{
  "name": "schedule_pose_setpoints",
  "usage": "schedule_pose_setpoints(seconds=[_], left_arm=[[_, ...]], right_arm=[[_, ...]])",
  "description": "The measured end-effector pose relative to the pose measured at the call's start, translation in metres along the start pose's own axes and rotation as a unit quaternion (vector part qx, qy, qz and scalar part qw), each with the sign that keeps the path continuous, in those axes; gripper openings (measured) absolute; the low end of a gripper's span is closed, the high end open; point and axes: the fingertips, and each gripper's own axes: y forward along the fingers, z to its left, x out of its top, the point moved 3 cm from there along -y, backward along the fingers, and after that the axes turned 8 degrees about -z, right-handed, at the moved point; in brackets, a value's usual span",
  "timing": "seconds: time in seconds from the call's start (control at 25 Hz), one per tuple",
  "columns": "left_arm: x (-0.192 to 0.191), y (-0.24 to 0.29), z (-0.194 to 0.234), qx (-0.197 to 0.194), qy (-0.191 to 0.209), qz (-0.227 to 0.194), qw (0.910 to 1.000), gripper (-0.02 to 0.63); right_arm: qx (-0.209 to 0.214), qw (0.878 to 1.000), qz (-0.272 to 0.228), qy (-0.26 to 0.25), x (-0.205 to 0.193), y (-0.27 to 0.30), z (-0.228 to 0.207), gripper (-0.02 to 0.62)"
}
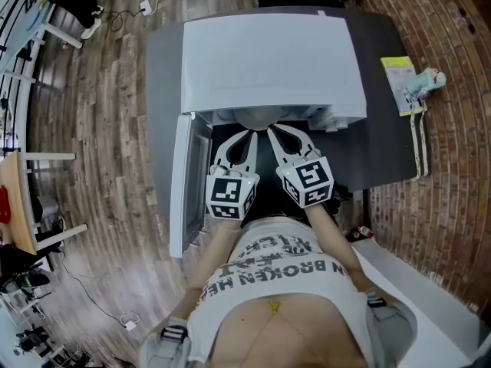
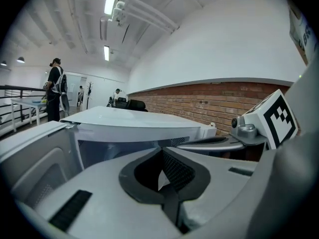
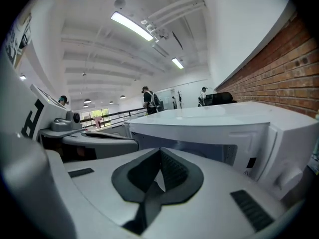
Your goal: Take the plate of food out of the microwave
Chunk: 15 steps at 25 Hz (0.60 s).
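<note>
Right of the microwave (image 1: 268, 60), a booklet (image 1: 402, 83) shows only overhead.

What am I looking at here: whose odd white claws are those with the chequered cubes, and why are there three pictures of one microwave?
There is no robot here. A person holds a two-jaw gripper in each hand. The head view looks down from a camera on their head. The other two views ride on the grippers and look along their jaws. The cubes are part of the grippers. On the dark table stands a white microwave, its door swung open. The left gripper and right gripper reach into its mouth, jaws shut, tips at what looks like a pale plate. I cannot tell whether they pinch its rim.
</note>
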Motion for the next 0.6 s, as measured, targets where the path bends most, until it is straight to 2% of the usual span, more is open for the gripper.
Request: schedule_pose_setpoints(seconds=[0.6], left_arm=[[0.002, 0.016, -0.009, 0.031, 0.007, -0.005, 0.9995, 0.006]], right_arm=[[0.024, 1.000, 0.002, 0.000, 0.000, -0.006, -0.018, 0.008]])
